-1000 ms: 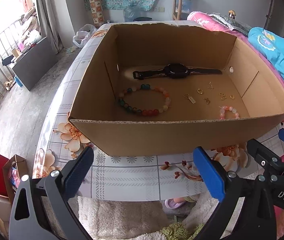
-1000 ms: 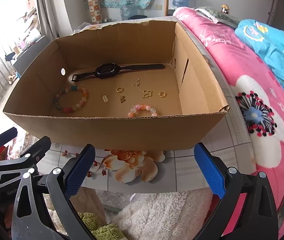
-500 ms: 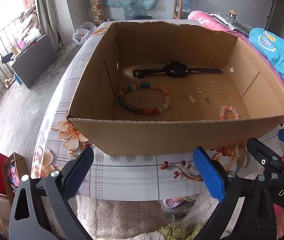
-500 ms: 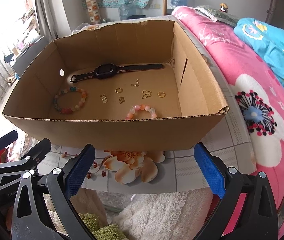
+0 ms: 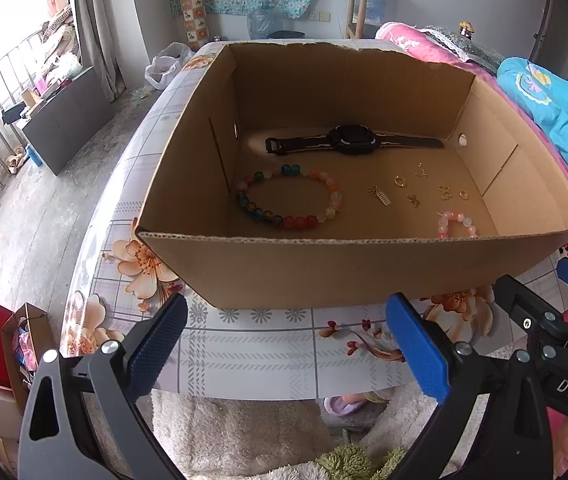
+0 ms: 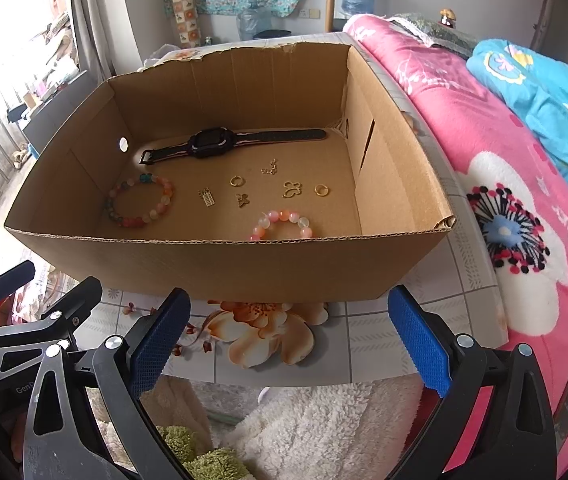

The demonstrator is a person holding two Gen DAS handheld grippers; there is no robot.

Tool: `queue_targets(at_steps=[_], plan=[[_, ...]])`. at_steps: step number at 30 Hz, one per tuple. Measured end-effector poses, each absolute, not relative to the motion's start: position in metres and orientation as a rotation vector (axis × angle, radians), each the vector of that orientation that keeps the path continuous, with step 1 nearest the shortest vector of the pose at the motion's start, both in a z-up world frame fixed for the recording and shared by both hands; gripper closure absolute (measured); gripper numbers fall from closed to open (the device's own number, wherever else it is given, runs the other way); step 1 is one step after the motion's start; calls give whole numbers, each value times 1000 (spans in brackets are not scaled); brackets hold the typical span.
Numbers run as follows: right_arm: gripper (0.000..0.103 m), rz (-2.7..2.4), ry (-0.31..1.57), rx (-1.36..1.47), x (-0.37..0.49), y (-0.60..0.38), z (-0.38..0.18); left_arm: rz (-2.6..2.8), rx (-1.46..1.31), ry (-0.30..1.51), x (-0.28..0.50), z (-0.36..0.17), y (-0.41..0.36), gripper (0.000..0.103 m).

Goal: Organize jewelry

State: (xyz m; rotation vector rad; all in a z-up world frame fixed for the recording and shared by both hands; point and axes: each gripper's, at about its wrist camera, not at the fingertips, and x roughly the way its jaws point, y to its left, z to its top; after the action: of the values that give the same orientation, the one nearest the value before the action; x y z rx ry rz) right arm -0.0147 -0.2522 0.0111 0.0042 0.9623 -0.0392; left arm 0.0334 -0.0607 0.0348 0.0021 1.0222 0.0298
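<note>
- We see an open cardboard box (image 5: pixel 324 268) on the floral-tiled bench (image 5: pixel 243 344); its near wall stands between both grippers and the jewelry inside.
- Left gripper (image 5: pixel 284 344): jaws spread wide, nothing between them, held short of the box over the bench's near edge.
- Right gripper (image 6: pixel 288 332): jaws equally wide and empty, also in front of the near wall. In the left wrist view we see it just beside the left gripper, at lower right.
- On the box floor, along the far wall: a black watch (image 6: pixel 211 144), strap laid out flat.
- Toward the left wall: a multicolored bead bracelet (image 5: pixel 288 196).
- Close behind the near wall, right of centre: a pink bead bracelet (image 6: pixel 284 222), partly hidden by the wall's rim.
- Between watch and bracelets: small gold pieces lying apart from one another, among them a gold ring (image 6: pixel 321 189), a butterfly outline charm (image 6: pixel 292 189) and a small hoop (image 6: pixel 237 181).
- Right of the bench: a bed with a pink flowered blanket (image 6: pixel 504 184) and a blue quilt (image 6: pixel 544 92).
- Below the bench's near edge: a shaggy white rug (image 6: pixel 324 424).
</note>
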Motion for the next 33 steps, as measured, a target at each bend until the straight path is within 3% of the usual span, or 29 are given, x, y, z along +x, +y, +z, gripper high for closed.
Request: queue_targets(at_steps=[33], plan=[[8, -36, 971, 13, -15, -251, 9, 31, 4, 1027, 29, 32, -64, 6]])
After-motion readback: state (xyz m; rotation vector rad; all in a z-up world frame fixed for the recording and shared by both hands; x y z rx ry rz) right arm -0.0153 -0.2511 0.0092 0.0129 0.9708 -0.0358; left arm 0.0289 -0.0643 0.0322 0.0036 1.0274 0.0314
